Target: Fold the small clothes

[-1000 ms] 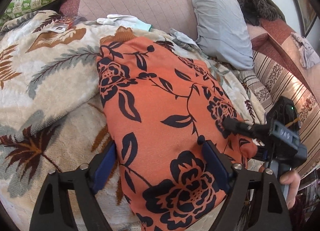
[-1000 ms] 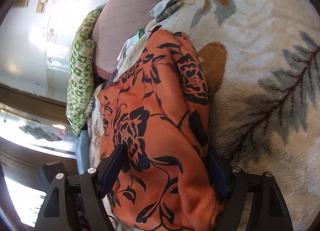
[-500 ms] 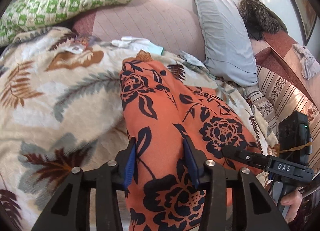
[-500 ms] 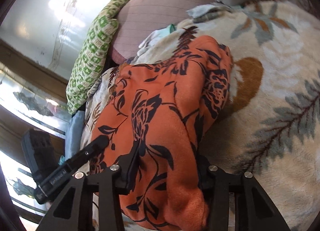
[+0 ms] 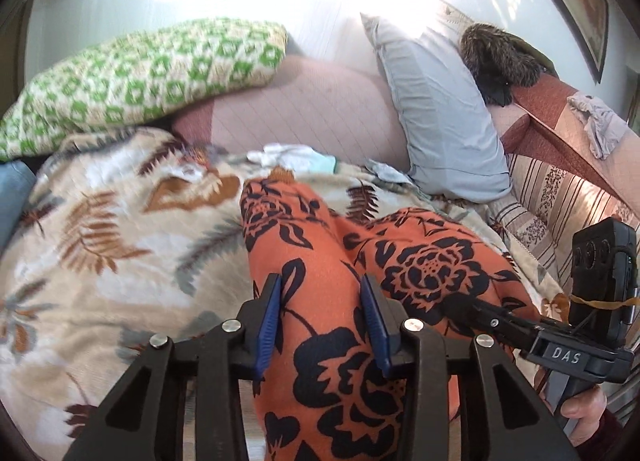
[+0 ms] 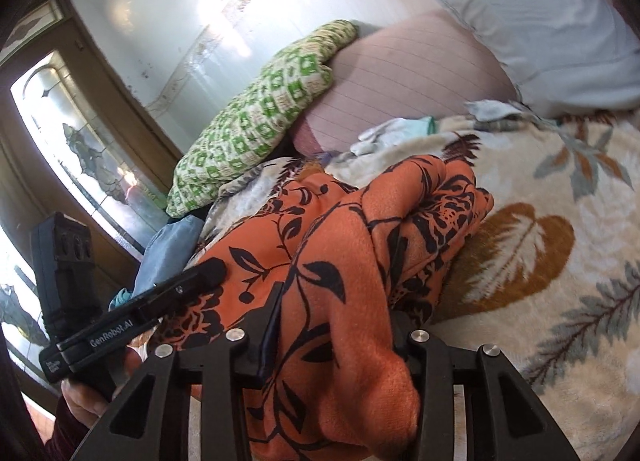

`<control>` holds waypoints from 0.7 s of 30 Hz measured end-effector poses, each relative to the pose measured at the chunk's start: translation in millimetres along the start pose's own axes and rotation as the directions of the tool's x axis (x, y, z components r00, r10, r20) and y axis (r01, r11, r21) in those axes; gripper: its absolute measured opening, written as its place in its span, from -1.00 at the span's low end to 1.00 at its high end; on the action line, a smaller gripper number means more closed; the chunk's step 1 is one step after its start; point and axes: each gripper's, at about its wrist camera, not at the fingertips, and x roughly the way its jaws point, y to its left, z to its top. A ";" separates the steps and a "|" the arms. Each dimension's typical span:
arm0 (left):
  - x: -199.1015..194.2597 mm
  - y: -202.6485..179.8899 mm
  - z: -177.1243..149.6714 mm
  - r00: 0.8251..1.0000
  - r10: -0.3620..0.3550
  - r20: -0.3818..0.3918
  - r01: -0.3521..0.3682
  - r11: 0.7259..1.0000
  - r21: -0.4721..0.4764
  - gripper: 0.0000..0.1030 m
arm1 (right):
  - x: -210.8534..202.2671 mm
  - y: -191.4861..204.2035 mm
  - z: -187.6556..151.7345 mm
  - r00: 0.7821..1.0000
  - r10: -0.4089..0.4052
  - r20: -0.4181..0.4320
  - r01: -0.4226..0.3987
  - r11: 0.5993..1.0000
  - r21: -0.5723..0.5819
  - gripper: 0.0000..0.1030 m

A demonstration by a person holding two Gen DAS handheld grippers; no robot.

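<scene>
An orange garment with black flowers (image 5: 320, 261) lies on the leaf-patterned blanket (image 5: 120, 245), its near end lifted. My left gripper (image 5: 322, 301) is shut on the garment's near left edge, cloth bunched between the blue pads (image 5: 267, 321). My right gripper (image 6: 336, 317) is shut on the garment's other near edge (image 6: 352, 261), holding it raised off the blanket (image 6: 560, 221). Each gripper shows in the other's view: the right one (image 5: 464, 305) at lower right, the left one (image 6: 208, 269) at lower left.
A green patterned pillow (image 5: 140, 73), a pink cushion (image 5: 304, 109) and a grey-blue pillow (image 5: 440, 113) line the back. Small light clothes (image 5: 292, 155) lie by the cushion. A striped sofa edge (image 5: 568, 197) is on the right. A window (image 6: 80, 141) stands left.
Both grippers closed from wide open onto the garment's near edge and lifted it. The cloth now bunches and folds upward, and both views tilted up toward the pillows.
</scene>
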 end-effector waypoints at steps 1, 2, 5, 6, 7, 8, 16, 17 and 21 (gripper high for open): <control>-3.4 0.6 -2.3 1.000 0.017 0.003 -0.017 1.000 0.014 -0.28 | 4.3 2.9 -3.2 1.000 0.002 -0.013 -0.002 1.000 -0.006 -0.17; -5.7 0.3 -4.8 1.000 0.015 0.002 -0.015 1.000 0.024 -0.32 | 8.8 3.6 -6.2 1.000 0.000 -0.027 0.000 1.000 -0.007 -0.17; -5.7 -6.4 -16.0 0.999 -0.011 -0.034 0.014 0.996 0.089 -0.54 | 27.5 4.2 -18.2 0.994 0.020 -0.106 -0.020 1.000 -0.001 -0.19; -1.8 -9.1 -22.8 0.998 0.025 -0.054 -0.018 0.992 0.122 -0.54 | 35.2 6.9 -24.1 0.990 0.021 -0.141 -0.022 1.000 -0.006 -0.19; 3.5 -10.7 -29.3 0.995 0.057 -0.078 -0.045 0.988 0.150 -0.54 | 41.7 10.0 -29.7 0.987 -0.018 -0.163 0.013 0.999 -0.032 -0.19; 8.4 -9.9 -34.8 0.992 0.079 -0.103 -0.061 0.984 0.168 -0.54 | 44.5 10.7 -33.1 0.983 -0.044 -0.177 0.037 0.998 -0.047 -0.19; 11.2 61.0 -30.7 0.976 0.153 -0.156 -0.163 0.985 -0.054 -0.10 | 60.3 -47.8 -38.3 0.944 0.043 -0.328 0.034 0.974 0.224 0.26; 13.1 70.9 -29.0 0.977 0.139 -0.163 -0.158 0.982 -0.107 0.01 | 60.6 -52.0 -37.5 0.943 0.069 -0.326 0.020 0.965 0.260 0.26; 26.6 93.6 -25.1 0.987 -0.009 -0.161 -0.035 0.963 -0.268 0.28 | 51.0 -61.1 -23.9 0.966 0.078 -0.247 0.000 0.954 0.300 0.26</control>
